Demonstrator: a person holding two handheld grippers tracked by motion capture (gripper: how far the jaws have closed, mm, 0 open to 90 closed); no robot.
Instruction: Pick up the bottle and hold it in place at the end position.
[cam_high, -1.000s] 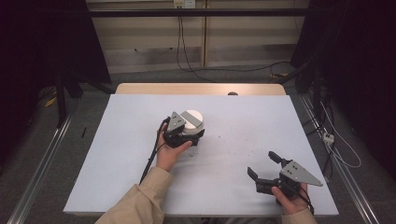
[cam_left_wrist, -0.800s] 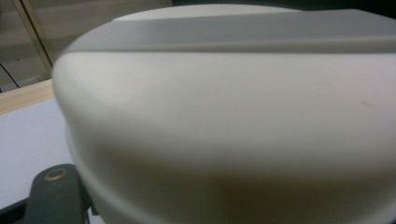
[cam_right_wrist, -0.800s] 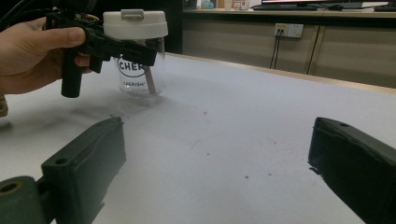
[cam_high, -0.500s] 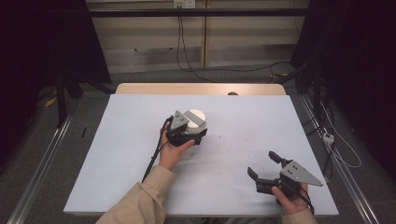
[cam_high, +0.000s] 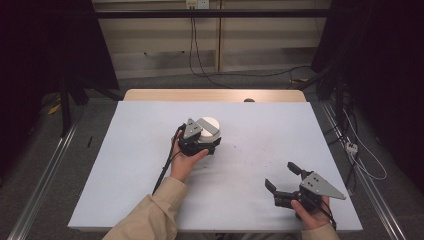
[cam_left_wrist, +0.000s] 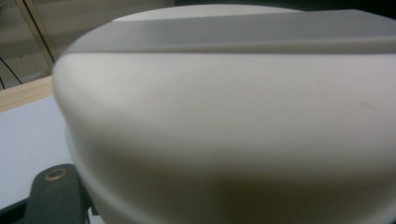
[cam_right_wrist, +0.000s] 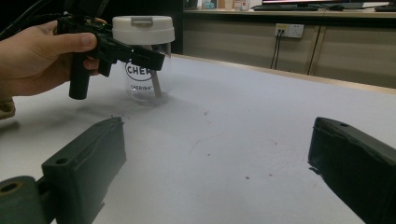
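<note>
A small clear plastic jar (cam_right_wrist: 145, 77) with a broad white screw lid (cam_high: 209, 126) stood upright just above the middle of the high view, on the pale blue-white sheet covering the table (cam_high: 125, 165). Its lid carried a grey rectangular tab (cam_right_wrist: 141, 20) on top, and in the left gripper view the white lid (cam_left_wrist: 224, 116) loomed large and blurred, with a grey band across its upper edge. Through the clear wall a thin brownish strip leaned inside (what it was could not be told). The left gripper (cam_high: 200, 141), black with a grey three-cornered plate, was held by the left hand (cam_high: 185, 162) right at the jar, its jaws reaching along the jar's side just under the lid; whether they pressed on it or stood slightly apart could not be told. The right gripper (cam_high: 284, 179), in the lower right of the high view and well apart from the jar, had its jaws spread wide over bare table. The sheet showed small dark specks and faint scratches near its middle, and a strip of light wood (cam_high: 215, 95) ran along its far edge. Beyond lay grey floor, beige wall panels with a white socket (cam_right_wrist: 289, 30) and hanging cables, and black curtains at both sides. The jar's print read "CHER" in large white letters, partly hidden, and "CHERISH" beneath in small ones.
</note>
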